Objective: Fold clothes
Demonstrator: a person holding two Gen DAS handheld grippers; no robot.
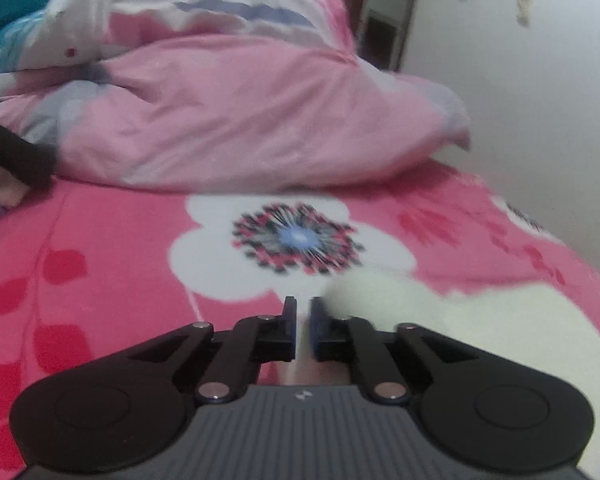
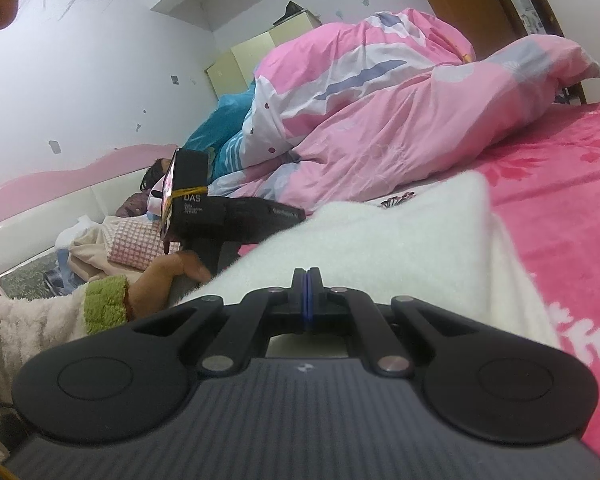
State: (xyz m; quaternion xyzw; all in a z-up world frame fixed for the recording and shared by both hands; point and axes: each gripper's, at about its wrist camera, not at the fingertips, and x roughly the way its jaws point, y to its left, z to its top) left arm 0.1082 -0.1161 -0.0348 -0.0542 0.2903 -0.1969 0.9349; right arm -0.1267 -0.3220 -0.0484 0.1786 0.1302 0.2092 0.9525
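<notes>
**Folding a white fleece garment on the flowered bed**

Working over the bed's bright pink blanket with the big white flower print (image 1: 112,240), we kept the soft white fleece garment (image 2: 380,236) spread on that flat blanket, near its edge, because the open stretch in front of the heaped pale pink quilt (image 1: 236,120) gave room for a fold. In the left wrist view the same white fleece (image 1: 480,332) lay just to the right of our left hand-held gripper (image 1: 303,312), at its right finger, while the flower's dark centre sat ahead of it.

Our left hand-held gripper stood slightly parted, a narrow slit between its black fingers, and through the slit we saw only blurred blanket; nothing was pinched there. We judged that it had let go of a fleece edge, though blur kept us from being sure how close the cloth lay to the right pad.

Our right hand-held gripper (image 2: 307,280) was fully closed, blue pads pressed together. The white fleece rose directly behind its tips, but we could not tell whether any cloth was caught between them.

The left gripper tilted downward toward the blanket. The right one pointed nearly level across the bed. Its view showed the person's hand (image 2: 168,276), in a fluffy cream sleeve with a green cuff (image 2: 104,300), wrapped around the black handle of the left device beyond the fleece.
</notes>
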